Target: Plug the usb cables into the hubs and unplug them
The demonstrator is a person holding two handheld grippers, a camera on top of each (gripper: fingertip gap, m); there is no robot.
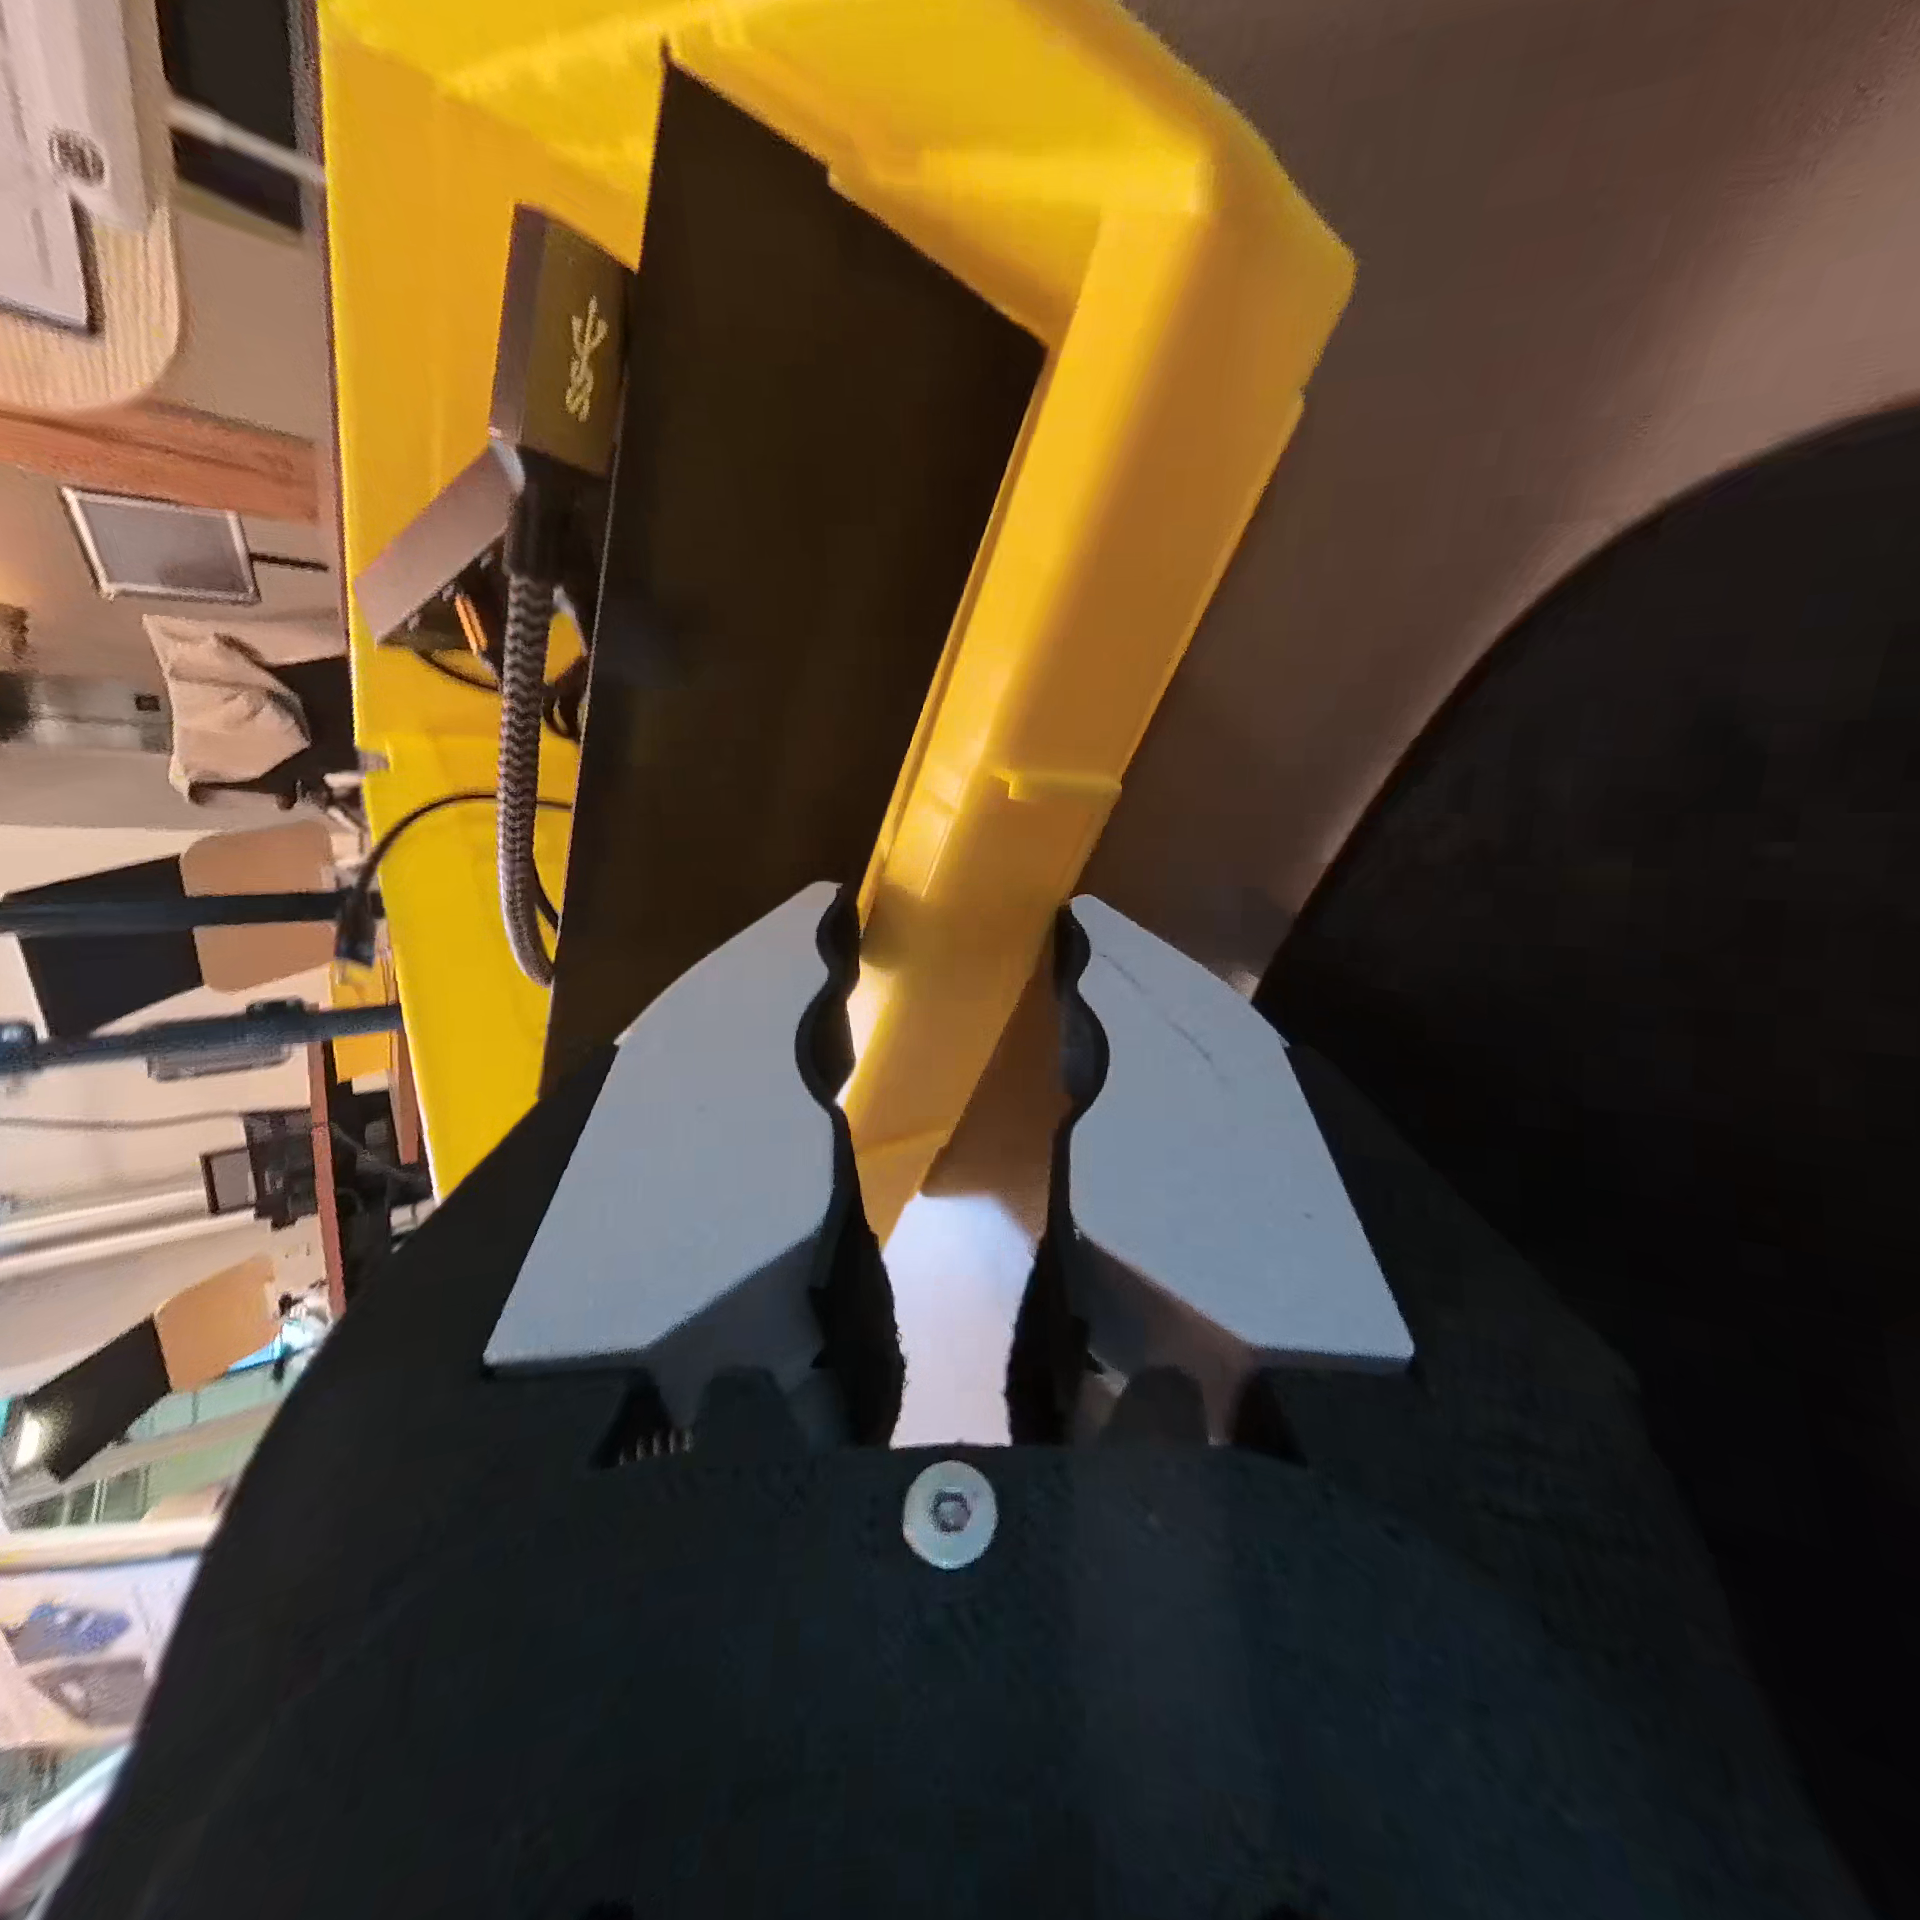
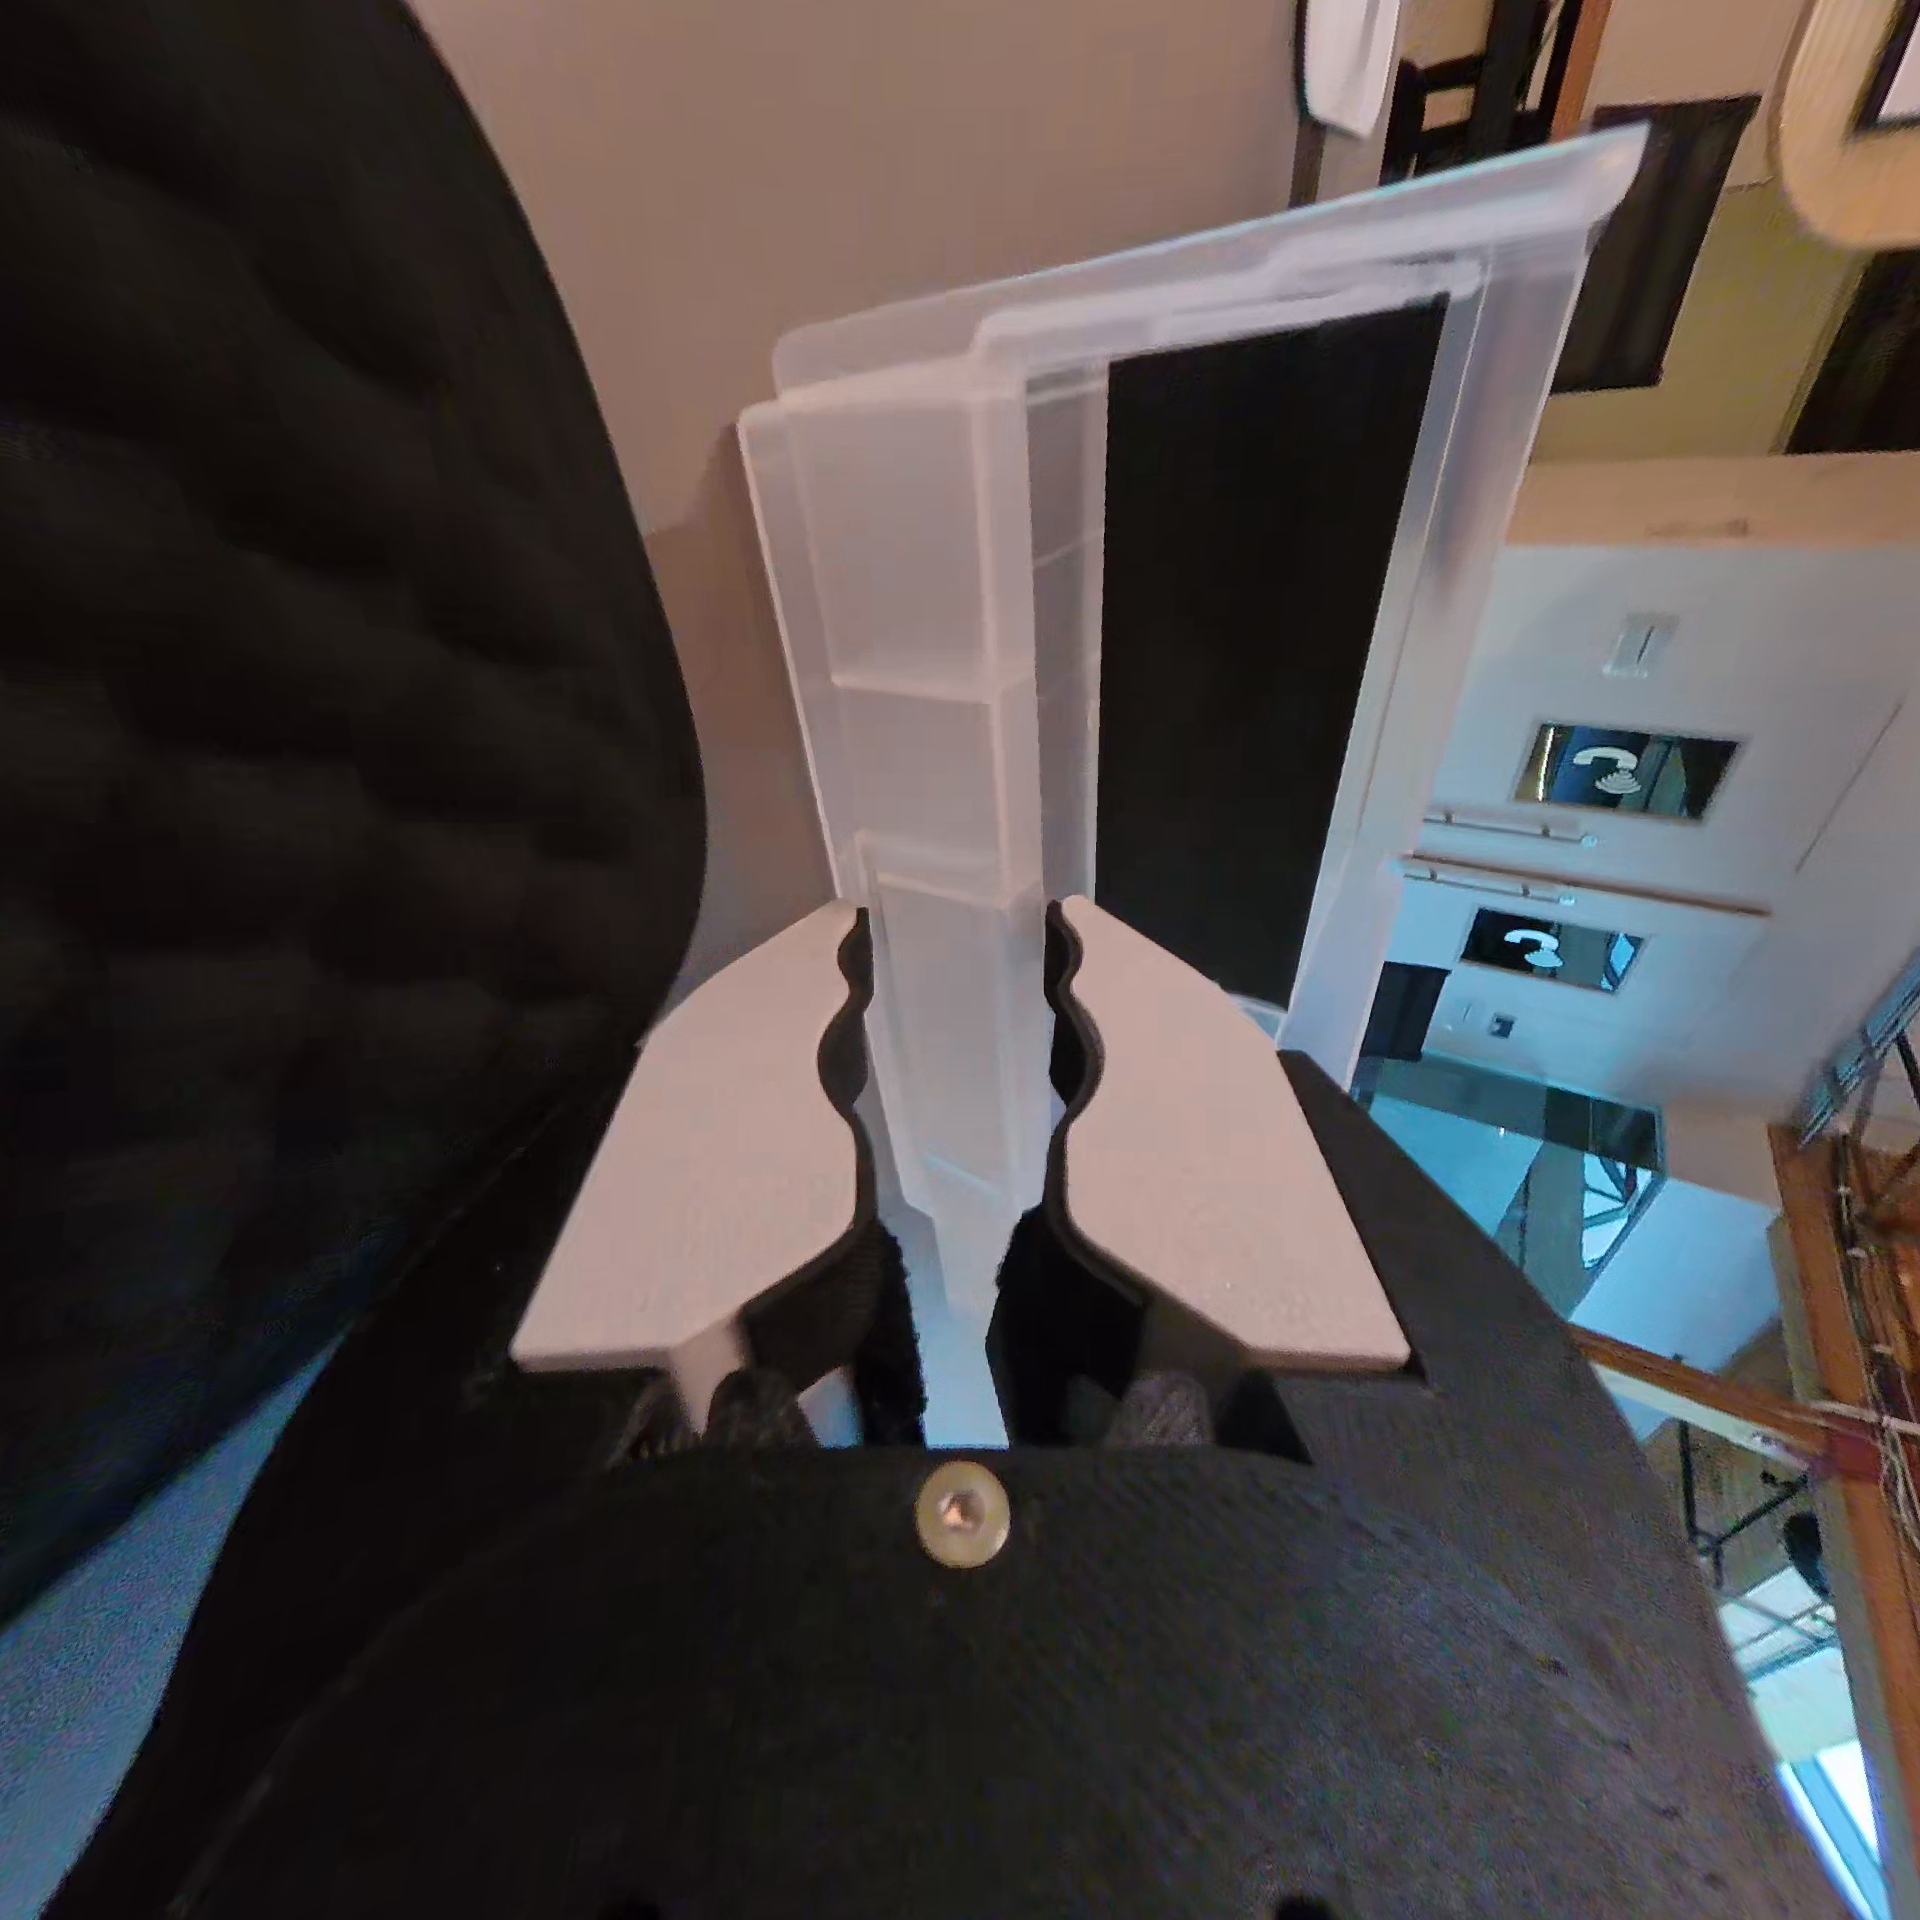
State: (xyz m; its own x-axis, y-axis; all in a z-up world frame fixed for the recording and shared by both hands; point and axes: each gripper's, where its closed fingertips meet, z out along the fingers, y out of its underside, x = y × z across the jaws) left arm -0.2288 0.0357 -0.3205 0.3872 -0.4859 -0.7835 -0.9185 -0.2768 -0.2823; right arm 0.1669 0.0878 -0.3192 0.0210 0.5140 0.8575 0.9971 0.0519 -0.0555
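My left gripper (image 1: 956,925) is shut on the rim of a yellow tray (image 1: 1174,343) with a black liner. The view is rolled on its side. In the tray lie a grey USB hub (image 1: 442,566) and a grey USB plug (image 1: 566,343) on a braided cable (image 1: 520,769); the plug looks separate from the hub. My right gripper (image 2: 956,925) is shut on the rim of a clear plastic tray (image 2: 914,582) with a black liner (image 2: 1257,644). No cable or hub shows in the clear tray.
A black padded chair back (image 2: 260,623) fills the left of the right wrist view and the right of the left wrist view (image 1: 1662,935). Tripod stands (image 1: 187,914) and room furniture lie beyond the yellow tray. White cabinets (image 2: 1621,790) lie beyond the clear tray.
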